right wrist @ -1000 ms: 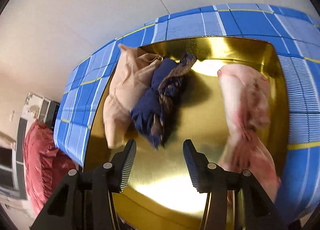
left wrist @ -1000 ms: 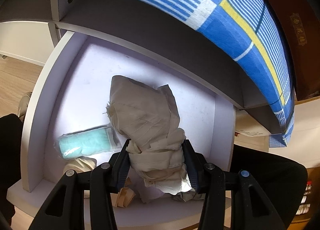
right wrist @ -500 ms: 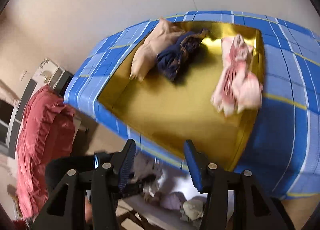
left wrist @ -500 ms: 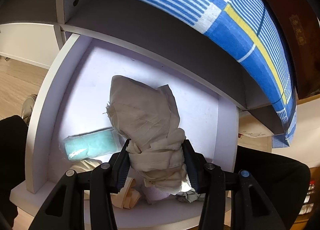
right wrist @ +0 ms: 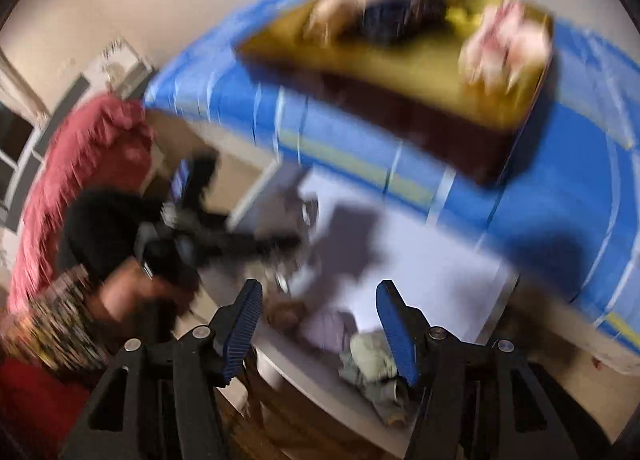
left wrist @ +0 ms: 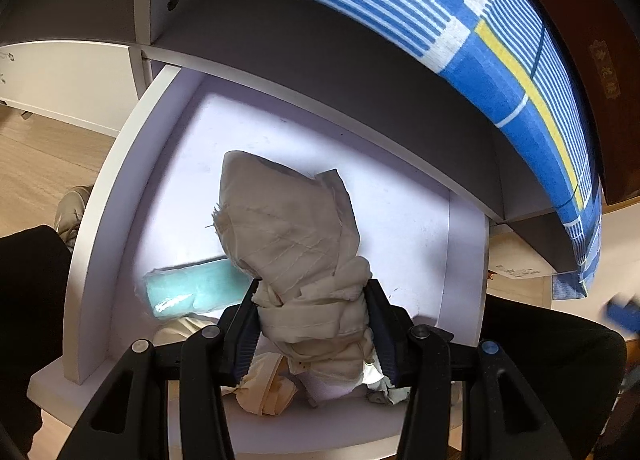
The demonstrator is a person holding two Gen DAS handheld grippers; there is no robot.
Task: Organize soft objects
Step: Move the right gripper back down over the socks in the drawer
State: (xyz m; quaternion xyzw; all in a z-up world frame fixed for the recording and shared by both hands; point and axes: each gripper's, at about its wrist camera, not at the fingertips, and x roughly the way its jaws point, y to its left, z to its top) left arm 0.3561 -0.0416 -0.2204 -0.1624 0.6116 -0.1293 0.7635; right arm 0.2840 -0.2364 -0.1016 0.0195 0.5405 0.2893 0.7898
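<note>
A bundle of beige cloth [left wrist: 296,260] sits pinched between the two pads of the left tool [left wrist: 312,324], its crumpled lower end squeezed at the fingertips and its broader upper end standing out ahead of them over the white drawer [left wrist: 400,219]. Just left of the left tool's fingers lies a mint-green packet [left wrist: 192,292] on the drawer floor; below the fingertips, near the drawer's front edge, lie a cream cloth [left wrist: 264,388] and a pale lilac piece [left wrist: 332,390]. Beyond the drawer, ahead of the tool, hangs the edge of a blue checked cover [left wrist: 480,59].

The right tool [right wrist: 318,326] is spreading its jaws — nothing lies between the pads. The view is blurred. Under its right finger lies a pale green cloth [right wrist: 368,360], with a lilac cloth [right wrist: 328,330] just below the gap. Far ahead, on the blue cover, a gold tray [right wrist: 400,71] holds a tan cloth [right wrist: 344,7], a dark blue cloth [right wrist: 392,19] and a pink cloth [right wrist: 500,43]. To the tool's left, a hand [right wrist: 132,292] grips the other tool.
</note>
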